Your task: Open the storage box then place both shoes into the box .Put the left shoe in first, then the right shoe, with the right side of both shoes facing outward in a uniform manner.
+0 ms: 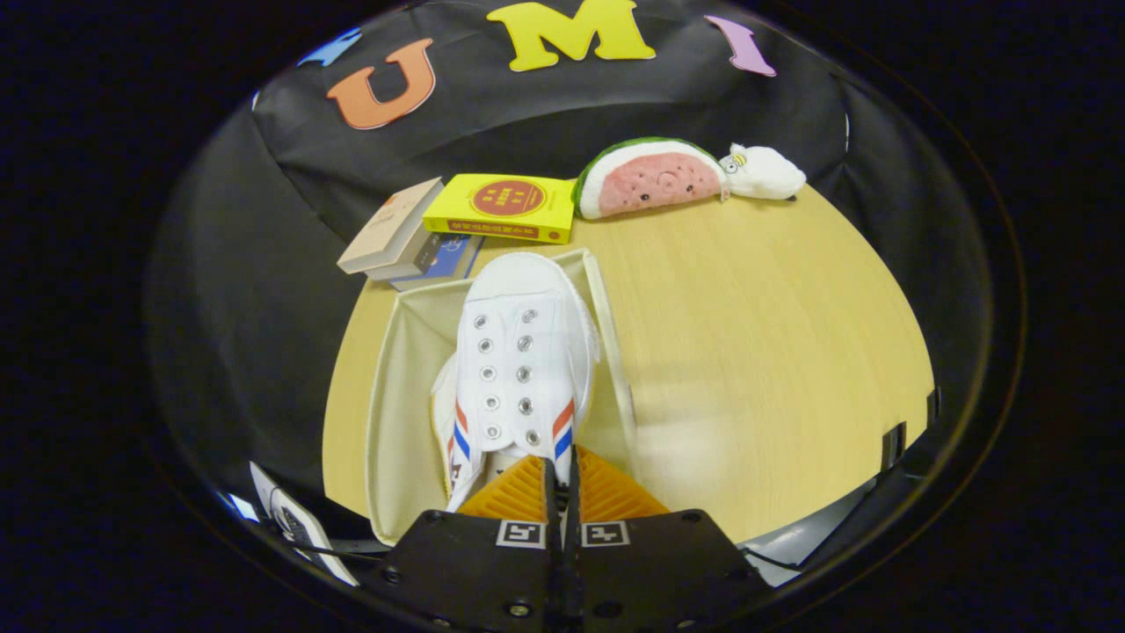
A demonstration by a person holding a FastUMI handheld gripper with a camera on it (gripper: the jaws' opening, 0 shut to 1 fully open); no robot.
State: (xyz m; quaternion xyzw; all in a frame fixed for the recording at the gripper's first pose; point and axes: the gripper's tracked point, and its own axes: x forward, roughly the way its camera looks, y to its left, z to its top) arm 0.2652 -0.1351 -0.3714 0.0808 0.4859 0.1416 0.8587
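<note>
Clenched gripper (560,466) fingers pinch the heel rim of a white canvas shoe (518,369), which sits inside the open cream fabric storage box (395,422).

A recording booth: black cloth wall (545,114) behind a wooden table (747,352).

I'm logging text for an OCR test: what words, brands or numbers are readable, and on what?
Yellow book: cover print too blurred to read.
Beige book: print too small to read.
White shoe, pinched at its near end by the gripper over the storage box: no text, stripes alone.
Marker squares: patterns, not words.
</note>
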